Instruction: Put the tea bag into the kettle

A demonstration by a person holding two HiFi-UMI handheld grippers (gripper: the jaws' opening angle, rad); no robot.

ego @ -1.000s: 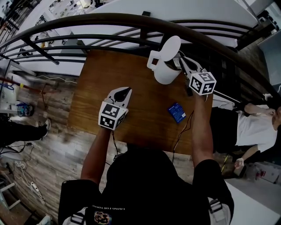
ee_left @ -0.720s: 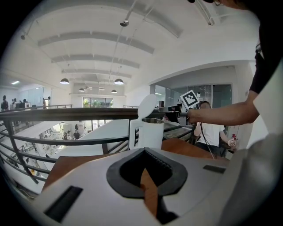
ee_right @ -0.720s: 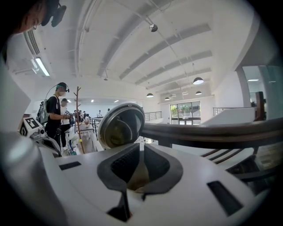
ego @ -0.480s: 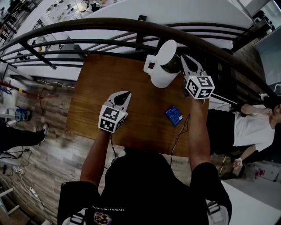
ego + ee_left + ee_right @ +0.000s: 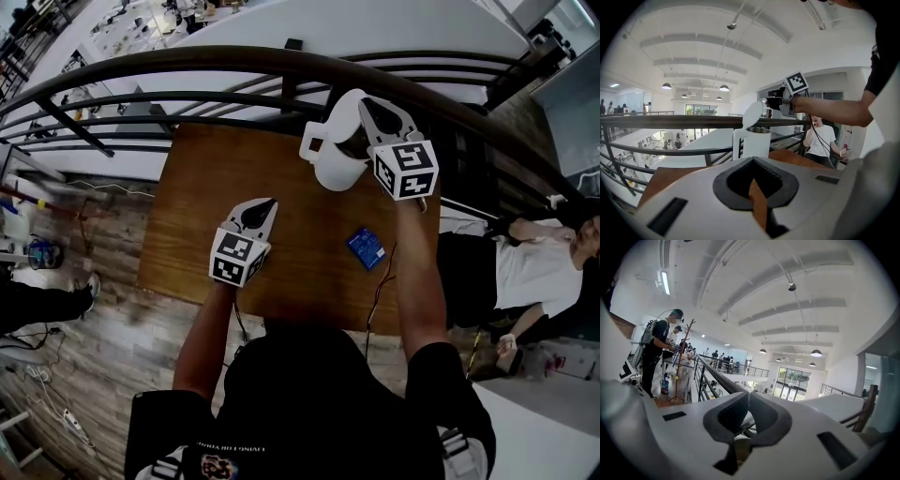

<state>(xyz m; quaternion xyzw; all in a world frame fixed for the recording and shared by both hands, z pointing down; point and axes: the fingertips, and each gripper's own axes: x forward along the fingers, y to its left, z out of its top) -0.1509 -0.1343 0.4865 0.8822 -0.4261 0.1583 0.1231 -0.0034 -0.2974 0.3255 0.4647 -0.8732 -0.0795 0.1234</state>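
Honestly, looks like the grab step hasn't started yet. Bench has the kettle at its far edge, lid flipped up, mouth open. Right tool hangs over that mouth, jaws together; a tan bit shows behind them, can't tell what. Left tool hovers mid-bench, jaws together, empty. Blue packet, my guess the tea bag, lies near the right edge, untouched. Next up: open a tool, drop onto the packet, pinch it.
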